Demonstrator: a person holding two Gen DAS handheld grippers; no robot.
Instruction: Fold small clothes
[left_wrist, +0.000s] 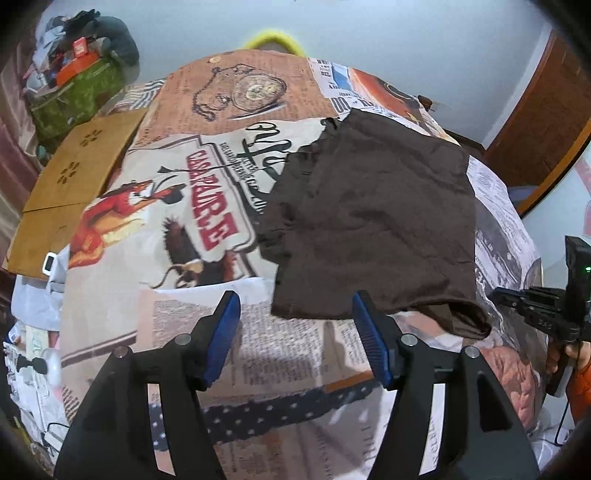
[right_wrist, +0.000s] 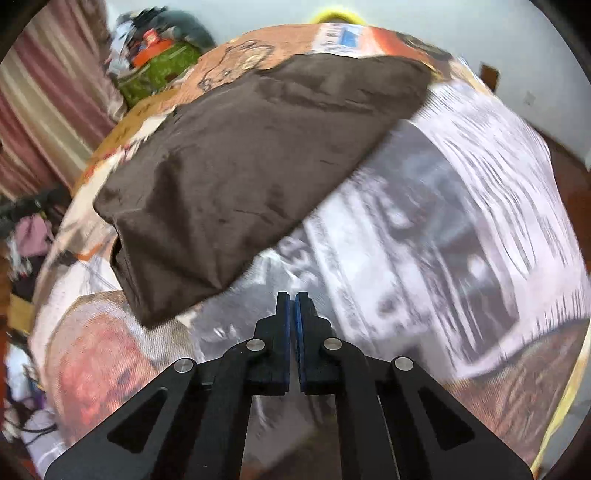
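A dark brown garment (left_wrist: 373, 221) lies folded on the table with the printed cloth (left_wrist: 192, 317); its near hem is slightly rumpled at the right corner. My left gripper (left_wrist: 295, 299) stands open just short of that near edge, with nothing between its blue pads (left_wrist: 221, 332). In the right wrist view the same garment (right_wrist: 240, 177) lies up and to the left of my right gripper (right_wrist: 293, 295), which is shut with its pads together and empty, over the bare cloth. The right gripper (left_wrist: 517, 299) also shows at the right edge of the left wrist view, held by a hand (left_wrist: 576, 354).
A flat piece of cardboard (left_wrist: 74, 177) lies at the table's left. Behind it stands a green box (left_wrist: 77, 92) piled with clutter. A wooden door (left_wrist: 546, 122) is at the back right, striped curtains (right_wrist: 48, 92) at the left. Something yellow (left_wrist: 273, 38) peeks over the far edge.
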